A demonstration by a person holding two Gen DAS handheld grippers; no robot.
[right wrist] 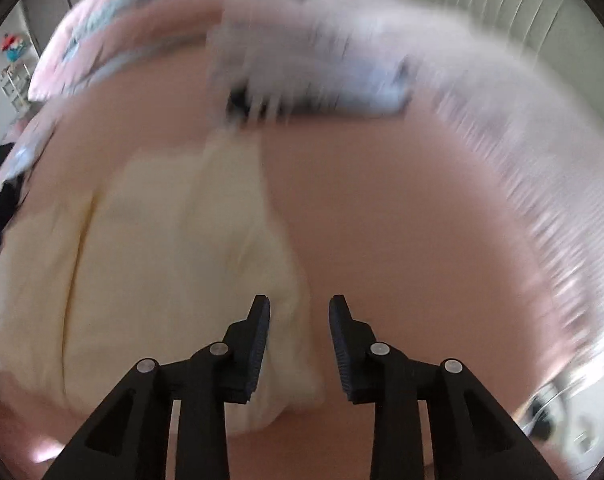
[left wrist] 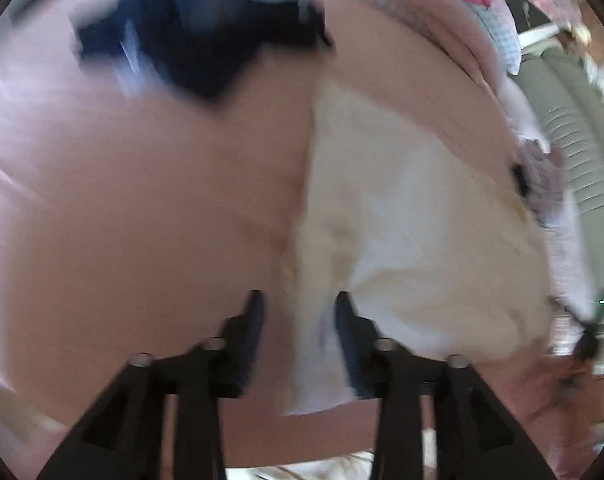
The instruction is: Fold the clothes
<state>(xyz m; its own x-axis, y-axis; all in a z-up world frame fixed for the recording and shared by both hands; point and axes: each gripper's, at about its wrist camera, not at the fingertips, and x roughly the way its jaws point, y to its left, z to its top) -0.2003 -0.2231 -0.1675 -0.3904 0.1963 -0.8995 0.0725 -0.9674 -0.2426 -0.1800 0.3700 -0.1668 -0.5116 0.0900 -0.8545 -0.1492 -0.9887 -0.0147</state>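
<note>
Hovering apart-jawed over the cream garment (left wrist: 414, 240): left gripper (left wrist: 299, 300); right gripper (right wrist: 299, 304).

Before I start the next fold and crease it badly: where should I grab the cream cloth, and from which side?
Likely the near edge of the cream cloth, one corner per claw, coming down from above. It lies fairly flat on the pink sheet, so only its edges offer a lip. The left claw already hangs over its left corner, the right claw by its right corner; both stand open. Blur hides the finer folds.

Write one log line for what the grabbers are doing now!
left gripper: open, at cloth edge | right gripper: open, at cloth edge | sheet: pink
</note>
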